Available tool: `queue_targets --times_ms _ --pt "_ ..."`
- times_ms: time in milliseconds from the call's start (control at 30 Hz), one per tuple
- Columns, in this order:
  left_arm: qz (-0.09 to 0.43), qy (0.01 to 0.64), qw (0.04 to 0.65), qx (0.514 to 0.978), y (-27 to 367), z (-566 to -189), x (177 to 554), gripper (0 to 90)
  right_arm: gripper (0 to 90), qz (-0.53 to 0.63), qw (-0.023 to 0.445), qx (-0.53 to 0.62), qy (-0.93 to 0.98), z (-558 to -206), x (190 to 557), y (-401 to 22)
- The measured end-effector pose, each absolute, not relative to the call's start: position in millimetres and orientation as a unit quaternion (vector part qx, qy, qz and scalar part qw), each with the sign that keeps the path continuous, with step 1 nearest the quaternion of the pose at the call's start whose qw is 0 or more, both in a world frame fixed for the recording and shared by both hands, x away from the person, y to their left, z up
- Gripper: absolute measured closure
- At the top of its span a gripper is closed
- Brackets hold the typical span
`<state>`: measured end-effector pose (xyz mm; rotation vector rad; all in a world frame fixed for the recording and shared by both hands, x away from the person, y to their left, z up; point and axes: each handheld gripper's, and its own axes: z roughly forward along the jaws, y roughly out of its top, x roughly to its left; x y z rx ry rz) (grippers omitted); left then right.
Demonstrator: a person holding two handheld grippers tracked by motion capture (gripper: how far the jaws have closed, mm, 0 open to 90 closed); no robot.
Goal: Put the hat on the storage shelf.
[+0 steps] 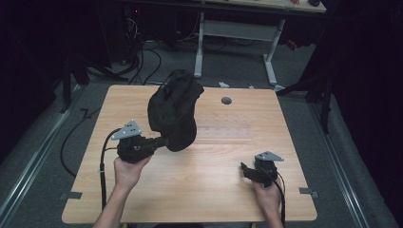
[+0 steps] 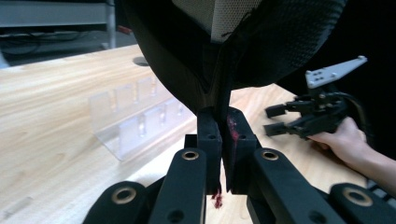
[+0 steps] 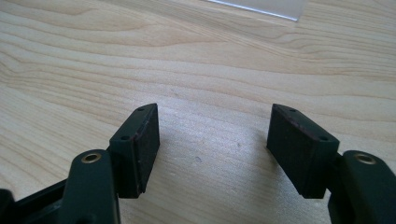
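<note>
While it hangs: the bag [image 1: 172,110] is up off the table [image 1: 199,190], pinched at a fold of its lower edge by the left gripper [image 1: 164,141].
Left jaws: closed tight on thin black fabric, nearly meeting.
Right jaws: the right gripper [image 1: 244,169] sits low over bare wood near the table's right edge, spread wide with nothing between its pads [image 3: 145,149].
Feel: soft, limp cloth with a mesh lining [image 2: 219,16]; probably light, but it will sag and swing from a single pinch.
Grip: a seam or hem looks safest; a second hold on the far edge would likely steady it.
Nearby: a clear rack [image 2: 133,116] lies just behind the bag.
</note>
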<state>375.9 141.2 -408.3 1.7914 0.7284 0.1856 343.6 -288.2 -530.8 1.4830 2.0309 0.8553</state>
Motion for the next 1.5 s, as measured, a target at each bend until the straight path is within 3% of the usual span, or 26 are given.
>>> queue_targets --times_ms 433,1500 --pt "0.131 0.340 0.540 0.759 134.5 -407.4 398.3 86.8 34.4 0.313 0.240 0.541 0.743 -530.8 343.6 -288.1" --pt "0.167 0.372 0.498 0.765 108.3 -424.5 418.8 86.7 34.3 0.313 0.241 0.539 0.743 -531.0 343.4 -287.8"
